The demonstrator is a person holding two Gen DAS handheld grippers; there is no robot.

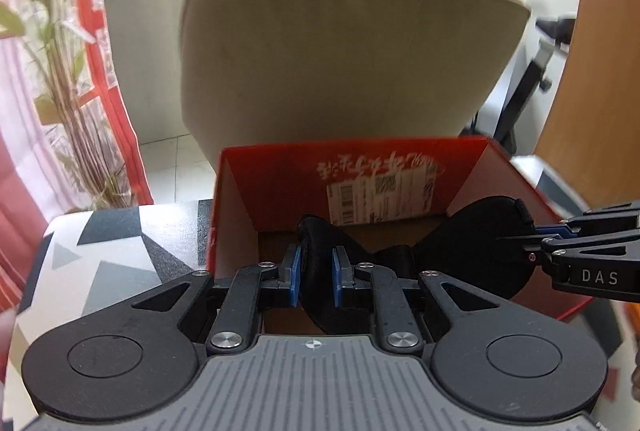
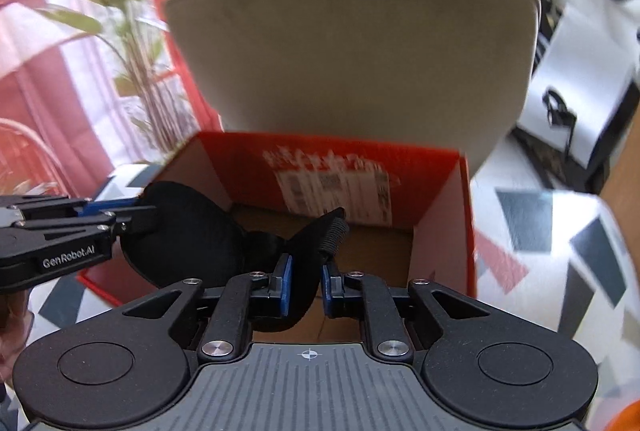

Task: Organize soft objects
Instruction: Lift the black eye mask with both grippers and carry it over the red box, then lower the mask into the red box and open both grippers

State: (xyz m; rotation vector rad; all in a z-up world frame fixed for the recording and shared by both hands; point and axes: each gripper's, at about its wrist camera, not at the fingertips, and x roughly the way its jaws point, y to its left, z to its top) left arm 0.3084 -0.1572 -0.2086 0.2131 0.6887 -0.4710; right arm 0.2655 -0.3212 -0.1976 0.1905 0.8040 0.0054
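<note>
A black soft eye mask (image 1: 476,231) hangs stretched between both grippers over an open red cardboard box (image 1: 272,191). My left gripper (image 1: 316,271) is shut on the mask's left end. My right gripper (image 1: 532,239) enters from the right, shut on the mask's other lobe. In the right wrist view, my right gripper (image 2: 306,283) grips the mask's right end (image 2: 316,235), the left gripper (image 2: 132,211) holds the left lobe (image 2: 188,231), and the box (image 2: 444,207) lies below. The box floor looks brown and bare.
The box sits on a table with a black, grey and white triangle pattern (image 1: 104,251). A beige chair back (image 1: 340,51) stands close behind the box. A potted plant (image 1: 60,71) and red curtain are at the left. A wooden panel (image 1: 600,71) is at the right.
</note>
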